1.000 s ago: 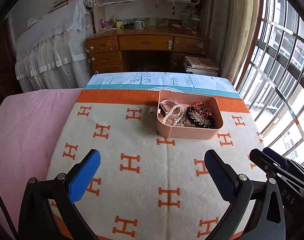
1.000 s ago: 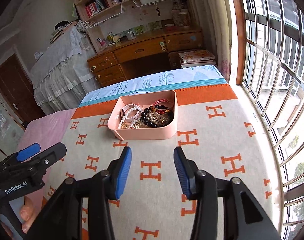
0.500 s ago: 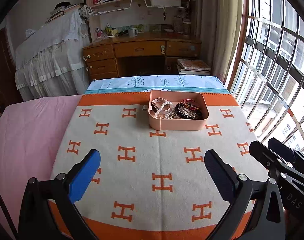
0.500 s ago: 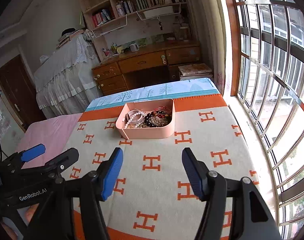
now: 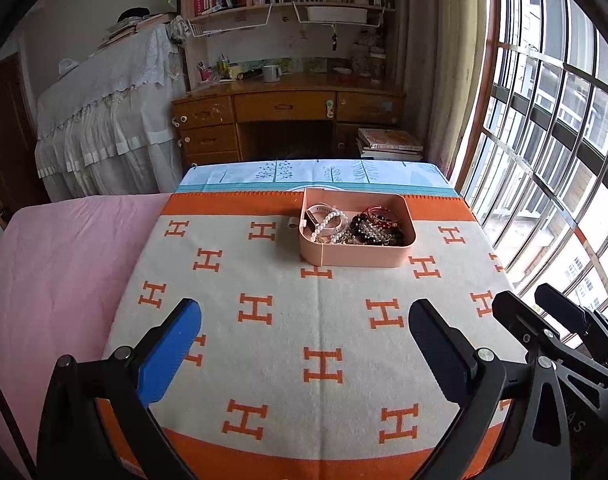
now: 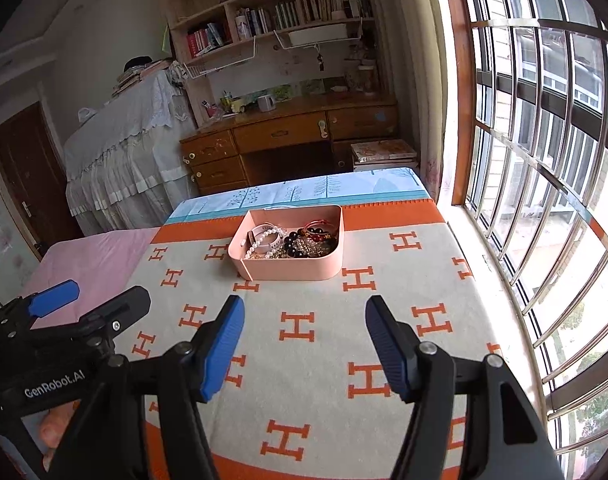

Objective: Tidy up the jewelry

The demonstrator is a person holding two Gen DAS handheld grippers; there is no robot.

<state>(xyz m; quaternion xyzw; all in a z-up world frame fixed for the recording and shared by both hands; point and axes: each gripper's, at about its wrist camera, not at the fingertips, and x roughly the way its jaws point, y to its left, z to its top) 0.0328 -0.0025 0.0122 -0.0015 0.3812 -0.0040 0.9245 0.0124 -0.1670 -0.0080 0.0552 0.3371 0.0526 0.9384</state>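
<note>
Nearest in the left wrist view, the left gripper (image 5: 304, 344) is held with its blue-padded jaws spread wide and nothing between them, above the cream blanket (image 5: 287, 344) patterned with orange H shapes. In the right wrist view, the right gripper (image 6: 304, 340) is likewise seen parted and empty, though less widely than the left. Each view catches the other tool at its edge: the right gripper at the near right of the left view, the left gripper at the near left of the right view, where the lettering "GenRobot.AI" can be read (fingers of the holding hand (image 6: 49, 428) are glimpsed only here).

Farther on, well apart from both grippers, the pink tray (image 5: 356, 256) is set on the blanket near its far orange border. Inside, a white pearl bracelet (image 5: 331, 222) lies at the left with a pale watch, and dark beaded bracelets (image 5: 378, 230) at the right. A small tab (image 5: 291, 225) just left of the tray is shown only in the left view.

Beyond, a wooden desk (image 6: 287, 136) and a bookshelf (image 6: 271, 16) are seen; the window (image 6: 544, 140) fills the right.
</note>
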